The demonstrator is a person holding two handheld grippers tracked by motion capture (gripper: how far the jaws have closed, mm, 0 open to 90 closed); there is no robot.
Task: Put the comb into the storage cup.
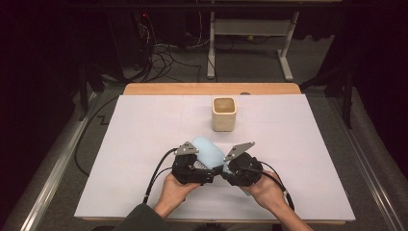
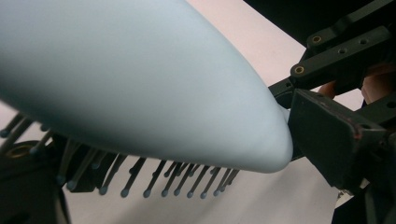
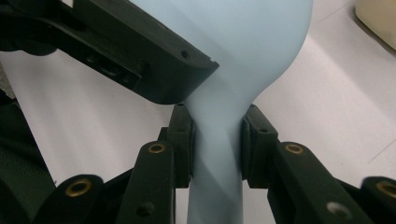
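Setting: white table (image 1: 144, 144), dim room, cables on the floor (image 1: 163, 60), beige cup (image 1: 224, 113) at the far side.
Brush: pale blue hairbrush (image 1: 207, 151) between both claws, near edge.
Right claw (image 3: 217, 140): clamped on the brush handle.
Left claw (image 1: 204, 169): against the bristle head; grip cannot be told.

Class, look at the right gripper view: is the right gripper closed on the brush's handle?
Yes. The right gripper has a jaw pressed against each side of the light-blue brush handle.
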